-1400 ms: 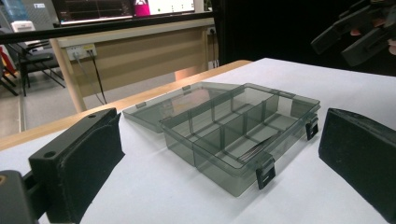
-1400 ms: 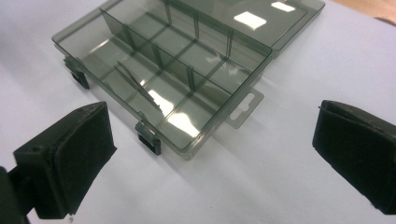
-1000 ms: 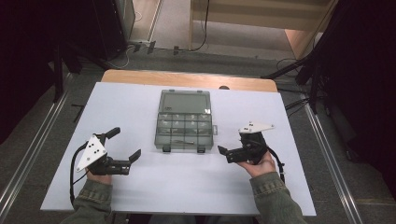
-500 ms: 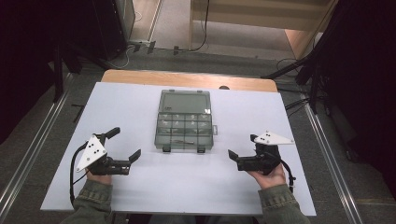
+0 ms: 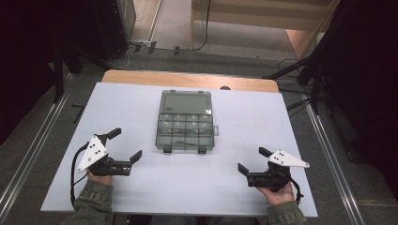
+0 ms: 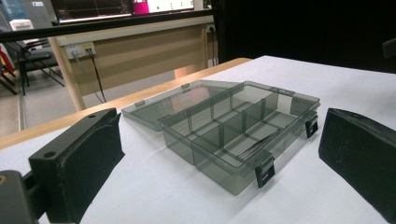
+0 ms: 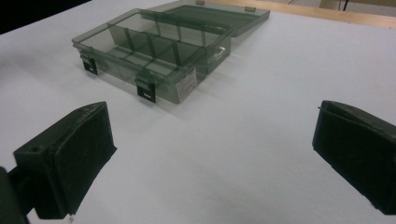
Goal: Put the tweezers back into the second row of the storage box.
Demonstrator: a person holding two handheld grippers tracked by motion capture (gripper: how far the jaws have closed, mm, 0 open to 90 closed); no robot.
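Box (image 5: 185, 123) at table (image 5: 281, 122) centre, lid open flat behind. Probably light, stiff, smooth plastic, slippery; best hold on side walls. Left gripper (image 5: 126, 146) and right gripper (image 5: 251, 161): fingers spread, empty, well apart from box.

In the right gripper view, the right gripper (image 7: 212, 154) holds its two black fingers (image 7: 70, 158) wide apart above the white table (image 7: 261, 93), with bare tabletop between them and nothing gripped. Well beyond the fingers, toward the table's far edge, sits a smoky transparent compartment box (image 7: 149, 49) with its lid (image 7: 219, 14) laid open flat behind it (thin dividers split the tray into several cells). Two dark latches (image 7: 145, 90) hang on its near wall, and a small label (image 7: 187, 83) marks the side wall.
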